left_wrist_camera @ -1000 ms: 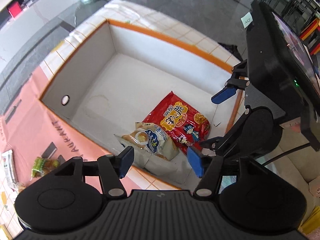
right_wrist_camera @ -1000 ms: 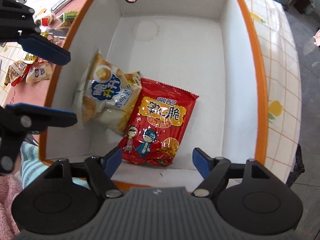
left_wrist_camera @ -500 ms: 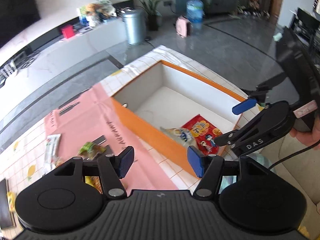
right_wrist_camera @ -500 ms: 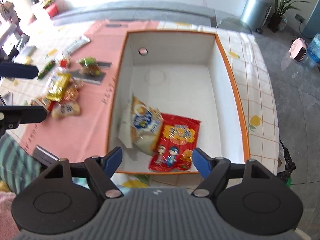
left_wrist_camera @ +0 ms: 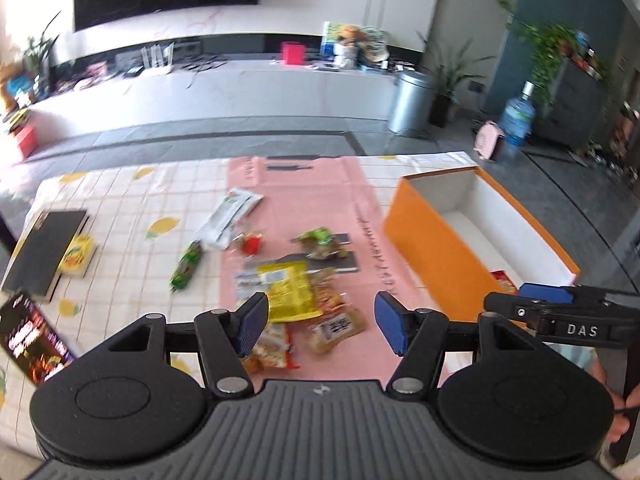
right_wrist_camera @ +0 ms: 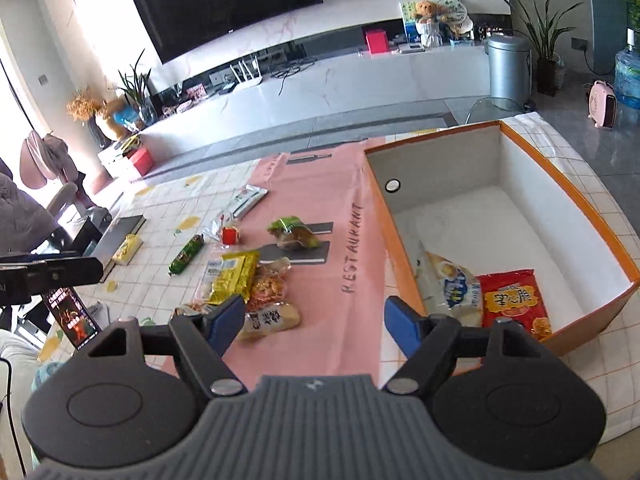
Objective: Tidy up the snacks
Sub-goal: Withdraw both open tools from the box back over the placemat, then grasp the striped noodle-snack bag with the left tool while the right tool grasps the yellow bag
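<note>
An orange box (right_wrist_camera: 568, 188) with white inside walls stands at the right of the table; a red snack bag (right_wrist_camera: 512, 304) and a white-and-blue bag (right_wrist_camera: 452, 284) lie in its near end. My right gripper (right_wrist_camera: 312, 322) is open and empty above the pink mat, left of the box. A pile of loose snacks lies on the mat: a yellow packet (left_wrist_camera: 290, 290), a beige bar (left_wrist_camera: 336, 328), a green packet (left_wrist_camera: 320, 242). My left gripper (left_wrist_camera: 320, 326) hangs open and empty just over the near side of this pile. The orange box (left_wrist_camera: 432, 248) sits to its right.
A green sausage-shaped snack (left_wrist_camera: 186, 266), a small red item (left_wrist_camera: 252, 244) and a white wrapper (left_wrist_camera: 230, 216) lie further left. A dark book (left_wrist_camera: 48, 248), a yellow pack (left_wrist_camera: 76, 256) and a lit phone (left_wrist_camera: 32, 338) occupy the table's left end. The pink mat (right_wrist_camera: 320, 184) covers the middle.
Both grippers have pulled back and up out of the box and swung left toward the loose snacks. The two bags stay in the box. Both stay open.
</note>
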